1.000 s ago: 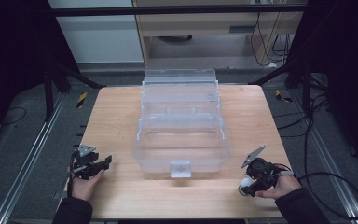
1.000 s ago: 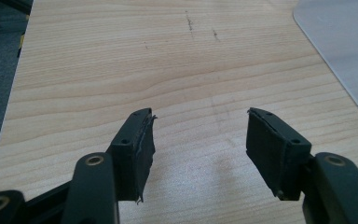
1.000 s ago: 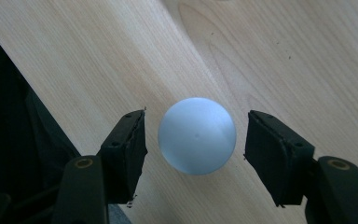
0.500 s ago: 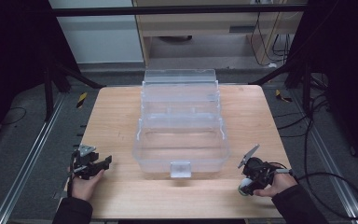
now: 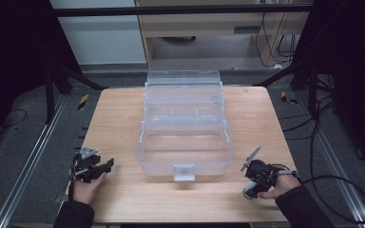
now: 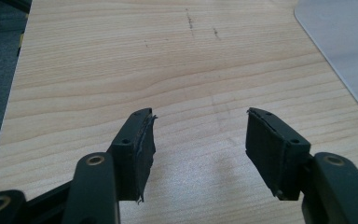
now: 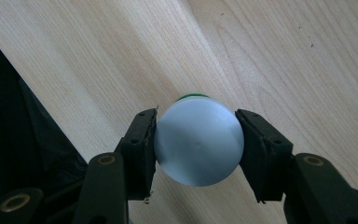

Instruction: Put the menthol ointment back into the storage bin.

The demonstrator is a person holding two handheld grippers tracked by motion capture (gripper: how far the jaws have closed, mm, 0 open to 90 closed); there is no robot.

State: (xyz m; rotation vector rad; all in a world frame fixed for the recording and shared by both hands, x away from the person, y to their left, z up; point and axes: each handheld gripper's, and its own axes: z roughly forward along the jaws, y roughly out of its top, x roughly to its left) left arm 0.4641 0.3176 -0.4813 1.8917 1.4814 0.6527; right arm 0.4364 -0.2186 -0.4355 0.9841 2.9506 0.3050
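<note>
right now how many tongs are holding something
1. The right tongs are shut on a white round object near the table's front right corner; the left tongs are open over bare wood.

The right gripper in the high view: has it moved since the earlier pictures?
Yes. The right gripper, shut on a white round object, has shifted left, closer to the clear plastic box.

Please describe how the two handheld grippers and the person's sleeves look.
Both the left gripper and the right gripper are black, with ribbed jaw pads and brass-coloured pivot rivets. Each carries a grey three-cornered plate. A black cable trails from the right one. The sleeves are dark.
</note>
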